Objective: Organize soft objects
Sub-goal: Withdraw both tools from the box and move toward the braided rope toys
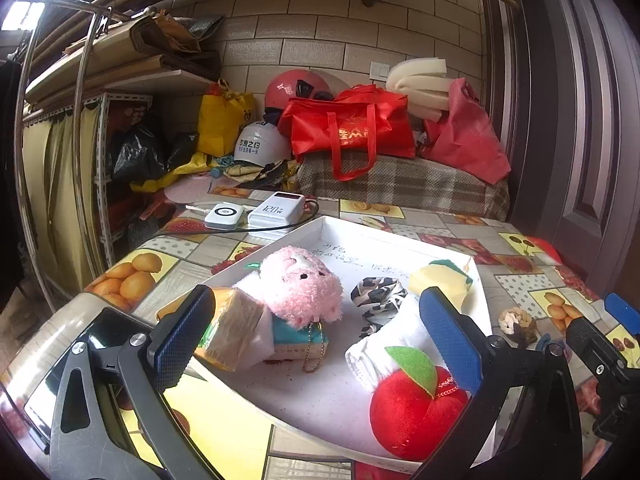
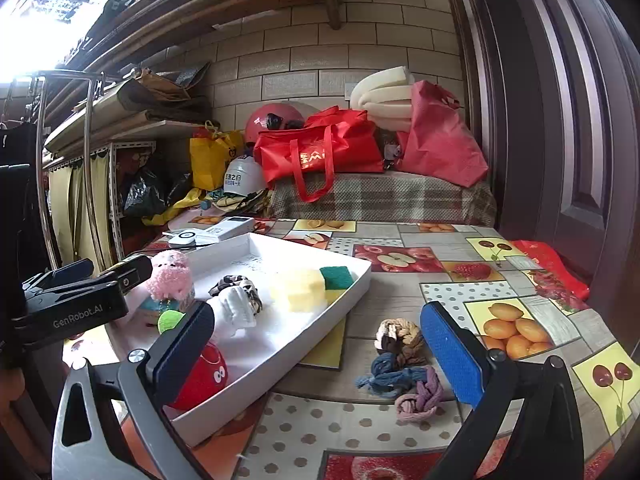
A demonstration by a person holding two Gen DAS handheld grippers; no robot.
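Note:
A white tray [image 1: 478,280] on the table holds a pink plush [image 1: 304,284], a tissue pack [image 1: 232,328], a yellow-green sponge [image 1: 440,280], a leopard-print scrunchie [image 1: 378,294], a rolled white towel [image 1: 384,344] and a red apple plush [image 1: 412,412]. My left gripper [image 1: 318,340] hangs open over the tray's near end, holding nothing. Right of the tray [image 2: 356,292], three scrunchies lie on the tablecloth: brown [image 2: 400,338], blue [image 2: 390,374] and pink-purple [image 2: 420,396]. My right gripper [image 2: 318,350] is open just before them, empty.
A power bank [image 1: 276,210] and a white charger [image 1: 224,216] with a black cable lie behind the tray. A phone [image 1: 96,344] rests at the table's near left edge. Red bags [image 1: 352,128], helmets and foam are piled on the bench behind. A door stands at right.

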